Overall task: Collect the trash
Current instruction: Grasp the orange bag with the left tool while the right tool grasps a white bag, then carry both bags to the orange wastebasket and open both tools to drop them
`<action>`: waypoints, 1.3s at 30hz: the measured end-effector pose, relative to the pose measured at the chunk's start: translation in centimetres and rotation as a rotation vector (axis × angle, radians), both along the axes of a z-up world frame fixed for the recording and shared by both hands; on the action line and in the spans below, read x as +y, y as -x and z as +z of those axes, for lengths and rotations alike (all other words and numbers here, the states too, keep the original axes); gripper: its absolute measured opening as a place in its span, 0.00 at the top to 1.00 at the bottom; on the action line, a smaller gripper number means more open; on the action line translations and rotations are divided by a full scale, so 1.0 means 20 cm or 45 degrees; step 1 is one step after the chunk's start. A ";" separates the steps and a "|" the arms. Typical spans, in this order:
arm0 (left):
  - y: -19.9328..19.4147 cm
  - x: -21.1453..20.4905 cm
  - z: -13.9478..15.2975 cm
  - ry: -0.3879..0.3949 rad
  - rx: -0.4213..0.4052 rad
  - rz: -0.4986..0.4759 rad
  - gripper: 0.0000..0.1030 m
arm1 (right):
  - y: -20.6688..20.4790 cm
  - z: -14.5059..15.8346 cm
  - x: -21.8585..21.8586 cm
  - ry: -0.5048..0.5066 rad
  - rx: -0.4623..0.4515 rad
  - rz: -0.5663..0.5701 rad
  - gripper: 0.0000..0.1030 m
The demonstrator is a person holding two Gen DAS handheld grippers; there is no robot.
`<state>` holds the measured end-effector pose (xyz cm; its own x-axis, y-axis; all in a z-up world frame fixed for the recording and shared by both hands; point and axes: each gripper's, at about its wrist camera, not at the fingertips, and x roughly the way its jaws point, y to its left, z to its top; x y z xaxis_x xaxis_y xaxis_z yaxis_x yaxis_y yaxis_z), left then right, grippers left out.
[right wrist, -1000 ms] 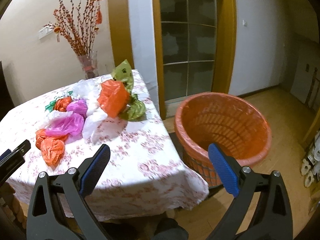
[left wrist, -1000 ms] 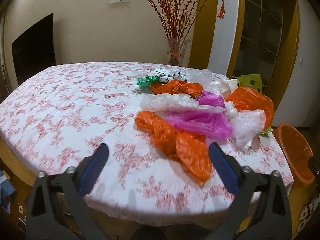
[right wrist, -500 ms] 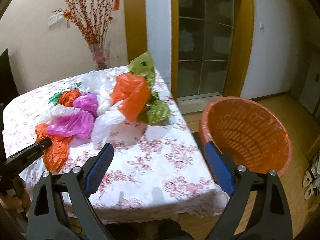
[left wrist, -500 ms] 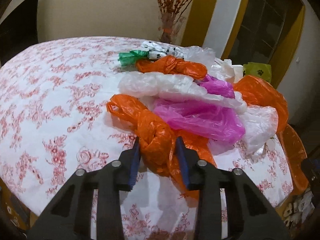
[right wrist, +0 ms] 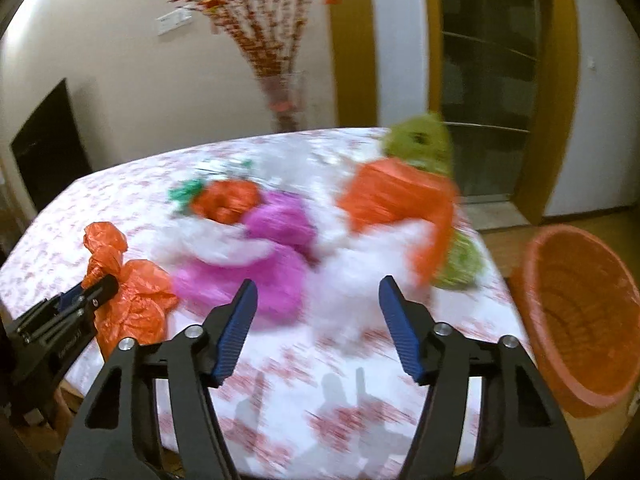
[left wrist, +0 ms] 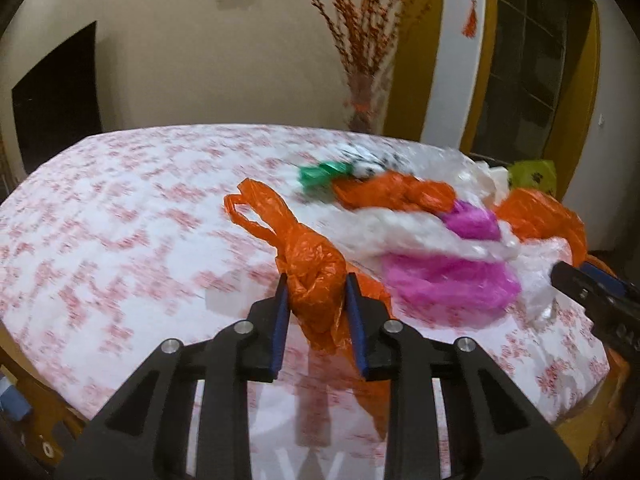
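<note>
A pile of crumpled plastic bags lies on the flowered tablecloth (left wrist: 100,220). My left gripper (left wrist: 316,280) is shut on the near orange bag (left wrist: 308,252), its jaws still closing, and the bag's handles stick up to the far left. The same grip shows in the right wrist view, left gripper (right wrist: 100,288) on the orange bag (right wrist: 136,304). My right gripper (right wrist: 318,284) hovers over the blurred white bag (right wrist: 352,264) beside the pink bag (right wrist: 256,276). Its jaws are closing, and the pads touch nothing. The right gripper (left wrist: 576,280) also enters the left wrist view from the right.
An orange mesh basket (right wrist: 580,320) stands on the floor off the table's right edge. Farther back lie a large orange bag (right wrist: 392,196), a yellow-green bag (right wrist: 420,144) and a green wrapper (left wrist: 320,174). A vase of red branches (left wrist: 364,104) stands at the table's far side.
The left gripper closed on the near orange bag and has drawn it up out of the pile. The right gripper swung left from the basket to the pile, its jaws narrowing.
</note>
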<state>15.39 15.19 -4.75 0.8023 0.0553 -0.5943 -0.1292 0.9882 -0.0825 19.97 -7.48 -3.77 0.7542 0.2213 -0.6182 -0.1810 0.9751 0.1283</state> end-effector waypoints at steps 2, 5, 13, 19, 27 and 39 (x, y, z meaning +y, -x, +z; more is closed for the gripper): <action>-0.01 0.06 0.01 -0.002 -0.007 0.028 0.74 | -0.07 0.00 0.10 -0.019 0.011 0.068 0.44; -0.02 0.13 0.01 0.000 -0.011 0.069 0.74 | -0.14 -0.01 0.22 -0.033 0.032 0.141 0.45; -0.04 0.31 0.03 0.015 -0.030 0.163 0.73 | -0.36 -0.13 0.45 0.041 0.145 0.208 0.67; -0.05 0.30 0.04 0.003 -0.035 0.153 0.73 | -0.31 -0.12 0.43 -0.011 0.159 0.258 0.94; -0.04 0.17 0.09 0.016 -0.062 0.065 0.73 | -0.15 0.06 0.26 -0.114 0.034 0.236 0.95; -0.06 -0.31 0.21 0.058 -0.114 -0.232 0.73 | 0.10 0.30 -0.30 -0.094 -0.213 -0.125 0.95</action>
<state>16.58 8.98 -0.58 0.8463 -0.1207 -0.5189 0.0612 0.9896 -0.1304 17.98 -13.44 2.13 0.8651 0.1818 -0.4675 -0.1105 0.9782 0.1760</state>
